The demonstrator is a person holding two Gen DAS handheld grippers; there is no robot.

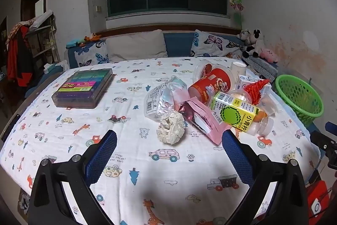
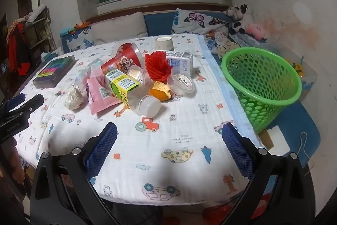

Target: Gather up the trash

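Note:
A heap of trash lies on the patterned tablecloth (image 1: 147, 161): a crumpled paper ball (image 1: 171, 128), a foil wrapper (image 1: 160, 98), a pink pouch (image 1: 202, 117), a yellow-green juice carton (image 1: 236, 113), a red tub (image 1: 212, 83) on its side, red netting (image 2: 157, 65), a clear jar (image 2: 145, 103) and an orange peel (image 2: 161, 91). My left gripper (image 1: 169, 141) is open just short of the paper ball, nothing between its pads. My right gripper (image 2: 169, 133) is open over bare cloth, nearer than the jar. A green mesh basket (image 2: 263, 85) stands at the table's right edge.
A case of coloured pens (image 1: 84, 85) sits at the table's far left. A white paper cup (image 2: 164, 42) and a small milk carton (image 2: 181, 60) stand behind the heap. Pillows (image 1: 137, 45) and soft toys (image 1: 252, 43) line the bed behind the table.

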